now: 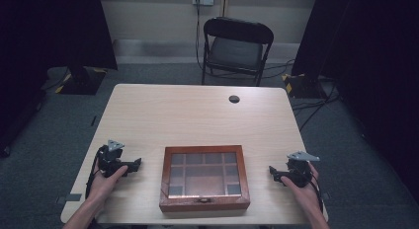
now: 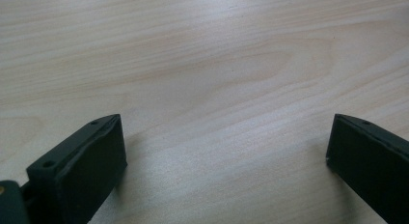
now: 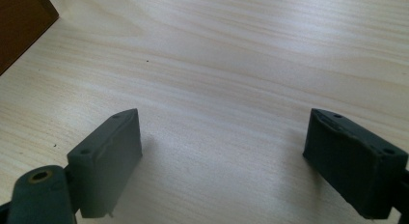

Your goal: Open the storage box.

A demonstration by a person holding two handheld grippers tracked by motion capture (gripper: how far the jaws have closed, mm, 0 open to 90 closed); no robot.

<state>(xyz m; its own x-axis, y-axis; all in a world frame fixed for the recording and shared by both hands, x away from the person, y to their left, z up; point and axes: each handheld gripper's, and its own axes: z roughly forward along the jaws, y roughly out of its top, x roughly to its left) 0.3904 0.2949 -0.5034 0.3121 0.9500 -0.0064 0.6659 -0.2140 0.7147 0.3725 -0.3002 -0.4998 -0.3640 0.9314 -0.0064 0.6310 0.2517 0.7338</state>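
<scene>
the wooden box [image 3: 21, 26] is cut off by the right gripper view's corner; its compartments' contents are unclear.

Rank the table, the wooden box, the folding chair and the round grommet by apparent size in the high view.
1. Table
2. Wooden box and folding chair: they look about alike, and the chair stands farther from the camera, so no ranking between them
3. Round grommet, by far the smallest

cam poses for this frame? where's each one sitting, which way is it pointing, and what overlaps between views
High view: above the person's side, facing forward and down on the table; shows wooden box, left gripper, right gripper, both forearms.
Left gripper view: rides the left gripper, low over tabletop; jaws wide apart.
Right gripper view: rides the right gripper, jaws apart; box corner upper left.
Shared: box, tabletop.
</scene>
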